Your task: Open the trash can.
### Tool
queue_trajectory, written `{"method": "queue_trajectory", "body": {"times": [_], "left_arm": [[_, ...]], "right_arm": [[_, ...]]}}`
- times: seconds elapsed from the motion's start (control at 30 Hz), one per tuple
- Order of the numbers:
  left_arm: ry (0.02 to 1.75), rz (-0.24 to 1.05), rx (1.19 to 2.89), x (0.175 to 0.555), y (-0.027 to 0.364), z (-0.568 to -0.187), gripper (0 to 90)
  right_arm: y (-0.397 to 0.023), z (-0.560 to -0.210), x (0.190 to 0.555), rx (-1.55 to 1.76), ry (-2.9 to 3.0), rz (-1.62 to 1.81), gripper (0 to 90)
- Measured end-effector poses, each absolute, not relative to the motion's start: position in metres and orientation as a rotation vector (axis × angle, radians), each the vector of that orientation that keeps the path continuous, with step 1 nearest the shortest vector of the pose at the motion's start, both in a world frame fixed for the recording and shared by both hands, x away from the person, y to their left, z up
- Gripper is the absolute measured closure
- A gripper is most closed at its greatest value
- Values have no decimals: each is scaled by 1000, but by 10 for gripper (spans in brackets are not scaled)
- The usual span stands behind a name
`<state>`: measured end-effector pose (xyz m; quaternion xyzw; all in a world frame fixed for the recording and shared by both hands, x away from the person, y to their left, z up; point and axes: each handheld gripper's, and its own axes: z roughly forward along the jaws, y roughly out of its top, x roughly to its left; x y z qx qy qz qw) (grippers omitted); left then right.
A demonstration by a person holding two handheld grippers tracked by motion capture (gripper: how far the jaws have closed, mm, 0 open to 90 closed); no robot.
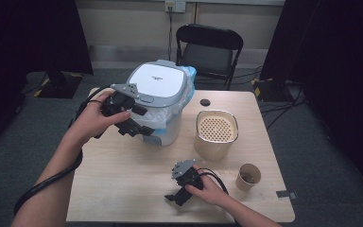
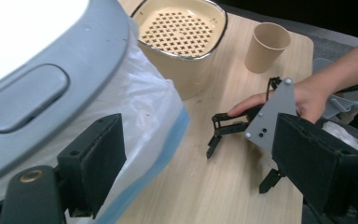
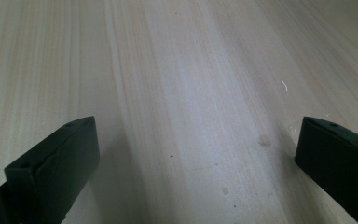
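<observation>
A person is working two tools at a light wooden surface (image 1: 123,189). The left hand-held gripper (image 1: 142,121) is hovering at the front of a white waste bin (image 1: 168,135) that is standing at the upper left of the surface, left of centre in the high view. The bin's grey-rimmed white lid (image 1: 157,79) is sitting closed on top, and a pale bin liner with a blue band (image 1: 189,78) is spilling out from under the rim and hanging down the front wall.

In the left gripper view the jaws are standing wide apart and gripping nothing. One jaw is sitting just beside the hanging liner under the lid's edge, while the other is hanging clear over the bare wood. The left hand (image 1: 94,120) is wrapping the tool's body from the left of the frame.

The right hand-held gripper (image 1: 177,197) is resting low over the surface at lower centre of the high view, held by the right hand (image 1: 210,191). Its own view is looking along two jaws spread wide, with nothing but wood grain between them.

A beige container with a perforated insert (image 1: 216,127) is standing to the right of the bin, near it but apart. A brown paper cup (image 1: 248,176) is standing upright toward the lower right corner of the surface. A small dark round object (image 1: 205,102) is lying at the far edge, too small to identify. A black folding chair (image 1: 210,47) is standing beyond the surface at top centre.
</observation>
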<state>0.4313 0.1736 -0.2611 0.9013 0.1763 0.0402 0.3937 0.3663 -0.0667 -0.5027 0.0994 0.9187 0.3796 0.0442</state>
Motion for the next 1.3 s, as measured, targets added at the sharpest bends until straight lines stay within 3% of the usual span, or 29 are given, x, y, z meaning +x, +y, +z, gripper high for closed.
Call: {"method": "queue_trajectory", "body": {"times": [0.67, 1.3], "left_arm": [[472, 136, 2284, 464, 161, -251, 165], [442, 178, 2310, 469, 153, -248, 165]], "right_arm": [[-67, -503, 366, 299, 2806, 1160, 0], [-67, -503, 366, 300, 2807, 1160, 0]]}}
